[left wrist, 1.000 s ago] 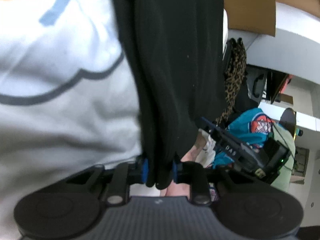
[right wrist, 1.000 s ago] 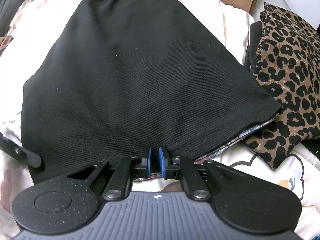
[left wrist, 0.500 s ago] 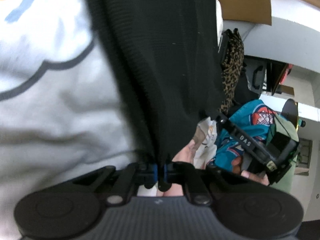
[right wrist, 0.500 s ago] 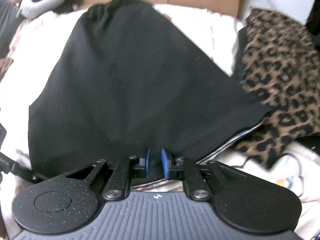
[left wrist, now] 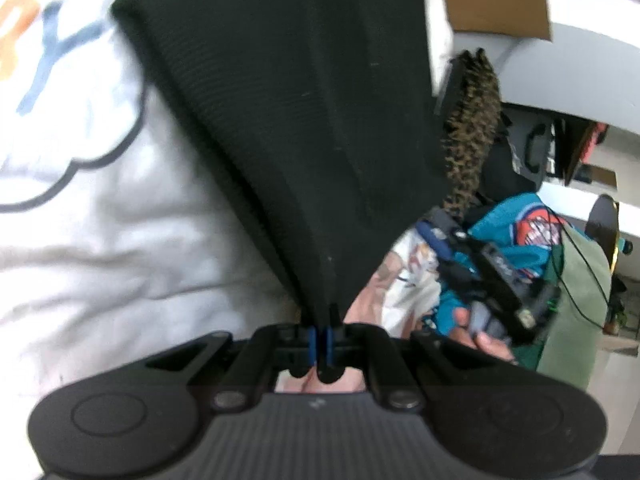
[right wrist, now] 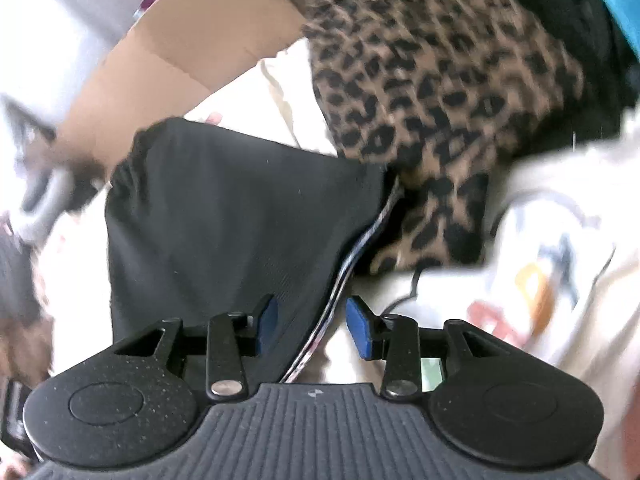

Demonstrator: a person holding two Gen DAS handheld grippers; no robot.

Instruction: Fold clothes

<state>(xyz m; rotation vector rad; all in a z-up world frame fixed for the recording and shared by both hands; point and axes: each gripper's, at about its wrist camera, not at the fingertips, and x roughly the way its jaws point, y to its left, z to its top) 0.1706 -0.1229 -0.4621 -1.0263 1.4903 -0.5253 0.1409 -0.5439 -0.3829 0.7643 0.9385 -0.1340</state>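
Since a second ago our right gripper (right wrist: 312, 326) has let go and spread wide, while our left gripper (left wrist: 320, 340) stays pinched on the black garment's (right wrist: 240, 216) hem. It lies on the bedding (left wrist: 120, 260), soft and limp; edges suit gripping. Motion blur hides its far end.

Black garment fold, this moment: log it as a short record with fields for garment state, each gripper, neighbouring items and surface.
garment: black garment, lying on the bedding, striped inner edge showing along its right side
left gripper: shut on the black garment's edge
right gripper: open, jaws apart over the garment's edge
neighbour: leopard-print garment, right of the black one
surface: white printed bedding
behind: cardboard box
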